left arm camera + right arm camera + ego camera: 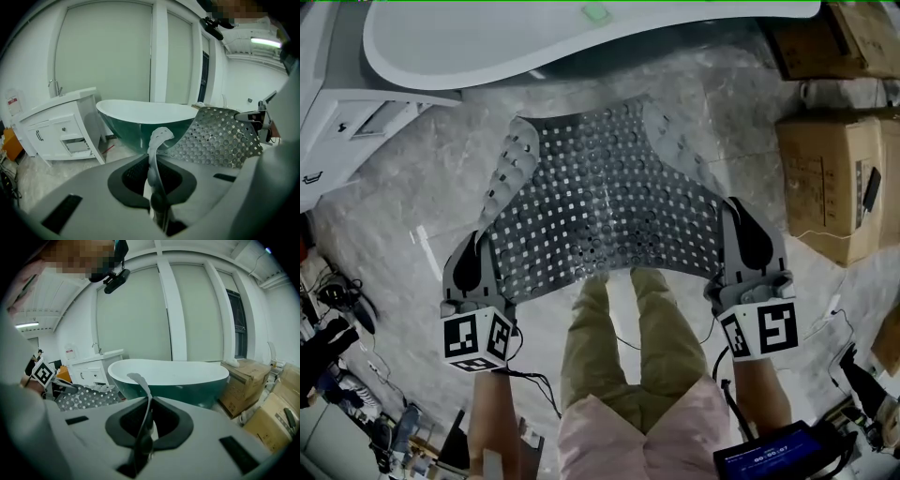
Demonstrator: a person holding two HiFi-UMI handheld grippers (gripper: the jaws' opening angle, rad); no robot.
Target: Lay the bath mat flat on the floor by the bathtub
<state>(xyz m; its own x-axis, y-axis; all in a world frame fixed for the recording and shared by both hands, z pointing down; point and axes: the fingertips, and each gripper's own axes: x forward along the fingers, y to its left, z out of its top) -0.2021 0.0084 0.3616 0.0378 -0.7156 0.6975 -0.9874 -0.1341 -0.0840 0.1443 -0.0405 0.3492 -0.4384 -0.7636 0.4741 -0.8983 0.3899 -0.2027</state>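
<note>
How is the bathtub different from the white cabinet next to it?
The bathtub is round and smooth; the cabinet is boxy. The bathtub is dark green outside; the cabinet is white all over. The cabinet has drawers; the bathtub has none. Both stand on the floor.

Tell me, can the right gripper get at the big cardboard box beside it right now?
Probably not: the right gripper is shut on the bath mat, so its jaws are taken, though nothing stands between it and the cardboard box.

I saw the bath mat (600,206) as pliable, perforated matt plastic; bathtub (441,58) smooth and glossy; floor (412,197) polished, marble-veined; boxes (825,187) plain cardboard.
</note>
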